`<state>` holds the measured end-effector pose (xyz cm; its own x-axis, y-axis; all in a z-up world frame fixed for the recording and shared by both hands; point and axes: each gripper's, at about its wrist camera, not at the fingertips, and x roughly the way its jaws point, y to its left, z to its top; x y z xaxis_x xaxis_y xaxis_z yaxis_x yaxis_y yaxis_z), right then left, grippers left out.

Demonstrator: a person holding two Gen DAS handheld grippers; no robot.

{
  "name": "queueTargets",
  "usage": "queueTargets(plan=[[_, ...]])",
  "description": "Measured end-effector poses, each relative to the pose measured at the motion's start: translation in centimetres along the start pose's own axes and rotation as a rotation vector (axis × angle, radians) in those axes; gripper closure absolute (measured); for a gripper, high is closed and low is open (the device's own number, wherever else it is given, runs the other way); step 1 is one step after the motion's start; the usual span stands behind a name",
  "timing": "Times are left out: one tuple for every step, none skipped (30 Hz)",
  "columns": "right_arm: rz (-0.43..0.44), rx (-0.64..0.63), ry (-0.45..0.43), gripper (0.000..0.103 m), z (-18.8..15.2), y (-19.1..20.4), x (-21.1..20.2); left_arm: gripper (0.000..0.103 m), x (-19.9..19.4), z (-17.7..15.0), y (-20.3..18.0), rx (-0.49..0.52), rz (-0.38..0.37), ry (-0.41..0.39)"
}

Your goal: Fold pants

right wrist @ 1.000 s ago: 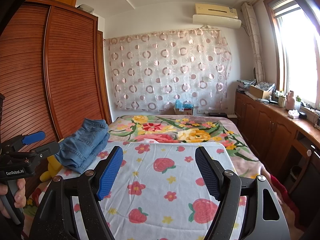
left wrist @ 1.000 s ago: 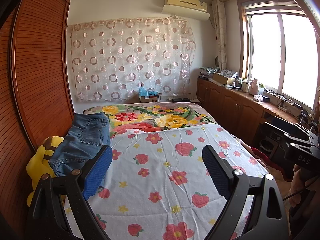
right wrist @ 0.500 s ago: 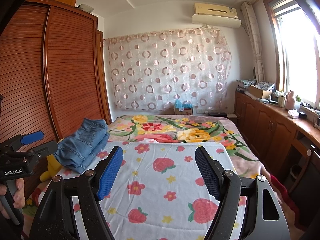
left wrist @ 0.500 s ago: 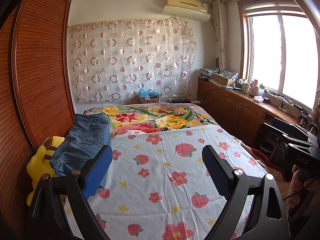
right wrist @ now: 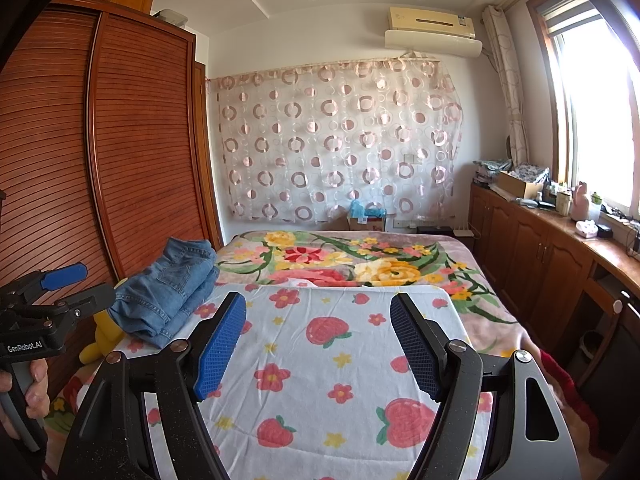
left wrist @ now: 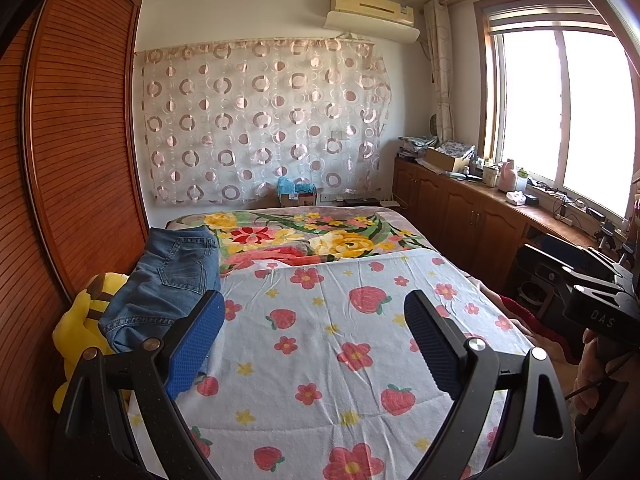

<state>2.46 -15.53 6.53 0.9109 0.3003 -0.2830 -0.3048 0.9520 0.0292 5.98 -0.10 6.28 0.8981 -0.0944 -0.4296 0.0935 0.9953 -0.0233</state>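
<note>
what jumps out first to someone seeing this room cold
The strawberry-print sheet covering the near end of the bed, then the folded blue jeans at its left edge, by a yellow plush toy. Both hand-held grippers, left and right, hover open above the sheet.

Home bedroom. Bed with strawberry-and-flower print sheet (left wrist: 332, 344) fills frame centre, floral blanket (left wrist: 304, 236) behind. Slatted brown wooden wardrobe doors (right wrist: 120, 152) at left. Sheer ring-patterned curtain (left wrist: 260, 120) on far wall, cream wall air conditioner (left wrist: 372, 12) upper right. Cluttered wooden cabinets (left wrist: 460, 216) under bright window (left wrist: 560, 112) at right.
</note>
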Motion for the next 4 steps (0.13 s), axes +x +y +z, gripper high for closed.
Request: queueTargets(plan=[[-0.001,0.001,0.000,0.027,-0.05,0.03,0.01,0.011,-0.06,0.13,0.02,0.001,0.002,-0.001],[-0.001,0.000,-0.001,0.027,-0.04,0.00,0.01,0.011,-0.09,0.27,-0.03,0.001,0.002,-0.003],[0.000,0.000,-0.002,0.027,-0.01,-0.03,-0.01,0.011,-0.12,0.33,0.00,0.001,0.002,-0.002],[0.000,0.000,-0.003,0.027,0.02,-0.06,-0.03,0.011,-0.10,0.44,-0.02,0.001,0.003,-0.002]])
